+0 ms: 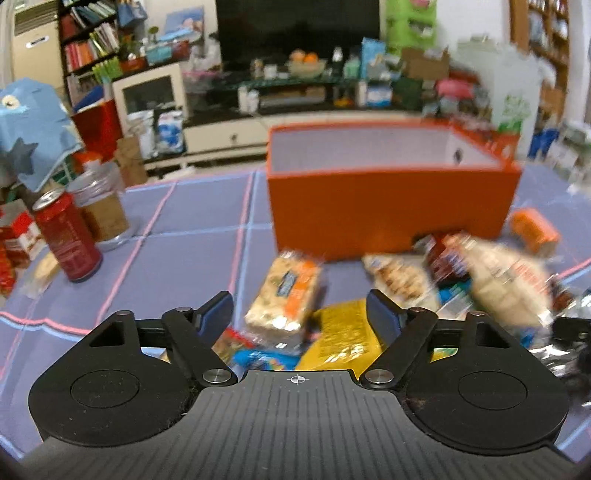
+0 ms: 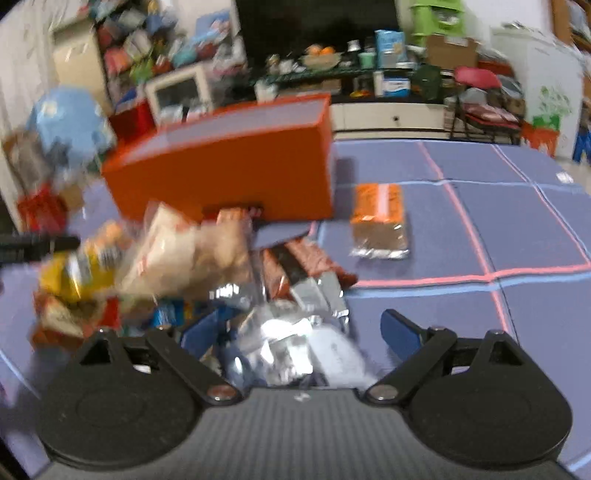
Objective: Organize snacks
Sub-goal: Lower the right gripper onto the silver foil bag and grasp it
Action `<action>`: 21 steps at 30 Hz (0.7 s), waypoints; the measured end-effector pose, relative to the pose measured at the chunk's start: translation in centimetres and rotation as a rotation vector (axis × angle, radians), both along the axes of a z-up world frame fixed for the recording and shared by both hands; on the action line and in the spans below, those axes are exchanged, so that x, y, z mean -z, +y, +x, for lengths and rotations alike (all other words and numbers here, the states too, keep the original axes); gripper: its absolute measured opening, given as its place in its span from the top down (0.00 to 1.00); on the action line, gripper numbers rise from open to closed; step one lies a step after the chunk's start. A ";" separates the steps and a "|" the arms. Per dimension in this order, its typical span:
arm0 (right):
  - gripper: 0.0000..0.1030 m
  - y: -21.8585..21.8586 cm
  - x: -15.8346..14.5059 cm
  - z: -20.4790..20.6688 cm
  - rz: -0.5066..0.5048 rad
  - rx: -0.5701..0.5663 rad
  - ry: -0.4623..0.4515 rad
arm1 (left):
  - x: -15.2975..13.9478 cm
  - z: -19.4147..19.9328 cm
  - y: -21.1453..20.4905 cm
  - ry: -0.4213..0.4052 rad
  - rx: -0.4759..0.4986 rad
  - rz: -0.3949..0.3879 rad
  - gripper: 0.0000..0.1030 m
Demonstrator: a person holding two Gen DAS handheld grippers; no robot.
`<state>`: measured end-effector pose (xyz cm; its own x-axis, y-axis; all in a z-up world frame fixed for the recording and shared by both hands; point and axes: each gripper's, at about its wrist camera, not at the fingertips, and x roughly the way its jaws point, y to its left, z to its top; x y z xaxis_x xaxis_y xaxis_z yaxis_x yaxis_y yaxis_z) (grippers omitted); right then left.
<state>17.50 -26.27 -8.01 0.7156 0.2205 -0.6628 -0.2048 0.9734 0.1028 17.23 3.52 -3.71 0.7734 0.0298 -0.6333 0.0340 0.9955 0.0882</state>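
Left gripper (image 1: 300, 308): jaws parted, nothing clamped, over near edge of snack heap. Right gripper (image 2: 301, 330): jaws spread wide, nothing gripped, silver foil packets (image 2: 284, 332) beneath.

Surface: purple tablecloth (image 2: 517, 229), pink and blue grid lines.

Room: cluttered; bookshelf (image 1: 92, 44) far left, dark TV screen (image 1: 295, 29) far centre, low cabinet below.

Snack heap (image 1: 369, 295): loose pile just before orange box (image 1: 388, 206), which is open-topped, pale inside. Contents: rice-cracker pack (image 1: 284, 295), yellow packet (image 1: 343, 332), blurred pale bag (image 1: 498, 280). Orange-brown packet (image 2: 380, 221) lies apart, right of box. Red can (image 1: 68, 240) near left.
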 end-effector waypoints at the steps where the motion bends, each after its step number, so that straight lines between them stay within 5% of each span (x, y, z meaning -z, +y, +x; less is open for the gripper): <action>1: 0.10 -0.1 0.2 0.0 -0.001 -0.007 0.007 | 0.4 0.2 0.0 0.019 -0.014 0.023 0.57; 9: 0.10 -5.0 1.0 -1.0 0.065 0.044 0.060 | 1.3 -1.0 0.1 0.074 -0.004 0.023 0.64; 15: 0.10 -7.0 0.1 -1.5 0.081 0.096 0.041 | 0.7 -2.8 -0.5 0.038 -0.062 0.082 0.72; 18: 0.10 -7.5 -1.1 -2.2 0.100 0.104 -0.028 | -1.8 -5.3 0.8 -0.040 -0.094 -0.041 0.64; 21: 0.10 -7.9 -1.4 -2.0 0.132 0.125 -0.026 | -2.0 -8.6 0.1 -0.018 -0.055 -0.111 0.57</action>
